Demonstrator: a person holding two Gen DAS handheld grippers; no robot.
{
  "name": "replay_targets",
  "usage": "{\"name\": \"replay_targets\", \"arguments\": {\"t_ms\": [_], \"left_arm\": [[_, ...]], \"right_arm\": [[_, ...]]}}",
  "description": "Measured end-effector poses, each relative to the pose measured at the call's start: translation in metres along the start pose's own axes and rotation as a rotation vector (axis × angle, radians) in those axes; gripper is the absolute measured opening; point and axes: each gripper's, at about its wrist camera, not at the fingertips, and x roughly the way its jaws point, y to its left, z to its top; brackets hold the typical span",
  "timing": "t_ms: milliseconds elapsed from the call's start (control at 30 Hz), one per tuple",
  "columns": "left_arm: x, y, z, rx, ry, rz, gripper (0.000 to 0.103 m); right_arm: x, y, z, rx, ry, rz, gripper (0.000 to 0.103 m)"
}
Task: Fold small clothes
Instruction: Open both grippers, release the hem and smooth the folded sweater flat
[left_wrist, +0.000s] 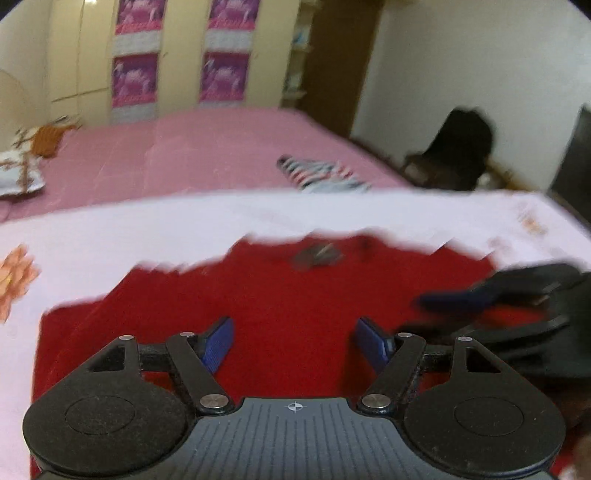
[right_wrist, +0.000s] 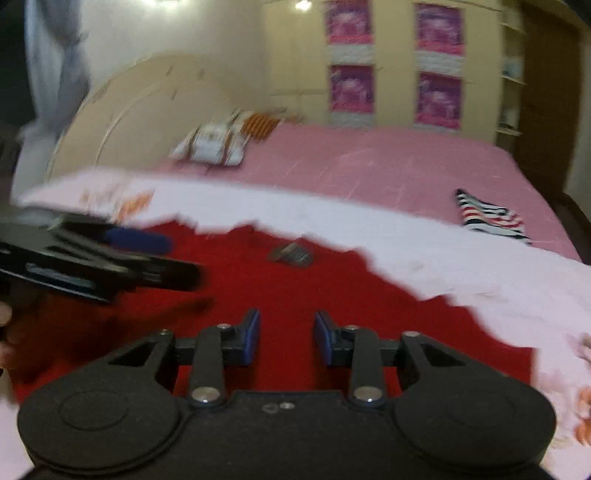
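Note:
A red garment (left_wrist: 280, 295) lies spread flat on a white floral sheet (left_wrist: 147, 229) on the bed; it also shows in the right wrist view (right_wrist: 295, 291). A small grey label (left_wrist: 317, 254) sits near its far edge, seen too in the right wrist view (right_wrist: 291, 254). My left gripper (left_wrist: 295, 343) is open and empty just above the red cloth. My right gripper (right_wrist: 286, 338) is open and empty over the same cloth. Each gripper shows in the other's view, the right one (left_wrist: 461, 299) and the left one (right_wrist: 147, 240). Both views are motion-blurred.
A striped folded garment (left_wrist: 325, 173) lies on the pink bedsheet (left_wrist: 184, 155) beyond the white sheet; it also shows at the right (right_wrist: 491, 218). Pillows (right_wrist: 214, 144) lie at the headboard. A dark chair (left_wrist: 454, 151) stands beside the bed. A wardrobe lines the far wall.

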Motion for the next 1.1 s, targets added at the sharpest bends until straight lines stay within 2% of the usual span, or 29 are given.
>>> {"name": "replay_targets", "arguments": {"t_ms": [67,167,200,267,333,400,433,500,600,700,767,833,933,967,1033,1100], "left_arm": [[-0.011,0.023,-0.013,-0.007,-0.039,0.060,0.072],[-0.034,0.059,-0.027,-0.041,-0.054,0.092,0.072],[-0.036,0.064,-0.028,-0.034,-0.044,0.107,0.072],[-0.036,0.066,-0.028,-0.037,-0.041,0.097,0.072],[-0.037,0.058,-0.026,-0.034,-0.036,0.125,0.072],[-0.050,0.043,-0.021,-0.034,-0.063,0.132,0.072],[-0.062,0.031,-0.022,-0.026,-0.102,0.107,0.072],[-0.067,0.007,-0.022,-0.004,-0.116,0.055,0.073],[-0.056,-0.030,-0.031,0.016,-0.073,-0.020,0.073],[-0.047,-0.046,-0.044,0.069,-0.030,0.005,0.073],[-0.056,-0.031,-0.054,0.082,-0.046,0.031,0.072],[-0.070,-0.003,-0.061,0.055,-0.048,0.089,0.072],[-0.095,0.035,-0.076,0.022,-0.058,0.109,0.072],[-0.097,0.038,-0.076,0.021,-0.060,0.114,0.072],[-0.097,0.031,-0.068,0.006,-0.036,0.177,0.072],[-0.109,0.014,-0.062,-0.029,-0.080,0.134,0.072]], "right_arm": [[-0.005,-0.015,-0.005,-0.009,-0.007,-0.015,0.035],[-0.027,-0.068,-0.019,0.085,-0.002,-0.195,0.032],[-0.035,-0.088,-0.028,0.134,0.000,-0.211,0.032],[-0.046,-0.108,-0.036,0.187,-0.005,-0.165,0.032],[-0.047,-0.097,-0.030,0.132,0.006,-0.187,0.032],[-0.059,-0.086,-0.022,0.130,-0.031,-0.215,0.036],[-0.071,-0.080,-0.021,0.138,-0.070,-0.194,0.036],[-0.079,-0.052,-0.018,0.124,-0.092,-0.118,0.038],[-0.066,-0.002,-0.023,0.024,-0.038,-0.017,0.036],[-0.045,0.029,-0.030,-0.047,0.014,-0.029,0.037],[-0.047,0.028,-0.035,-0.090,0.011,-0.059,0.037],[-0.056,0.013,-0.039,-0.089,0.022,-0.118,0.036],[-0.082,-0.043,-0.052,0.042,0.048,-0.208,0.036],[-0.091,-0.059,-0.059,0.090,0.047,-0.201,0.035],[-0.095,-0.060,-0.059,0.096,0.049,-0.214,0.035],[-0.103,-0.040,-0.048,0.092,-0.003,-0.220,0.034]]}}
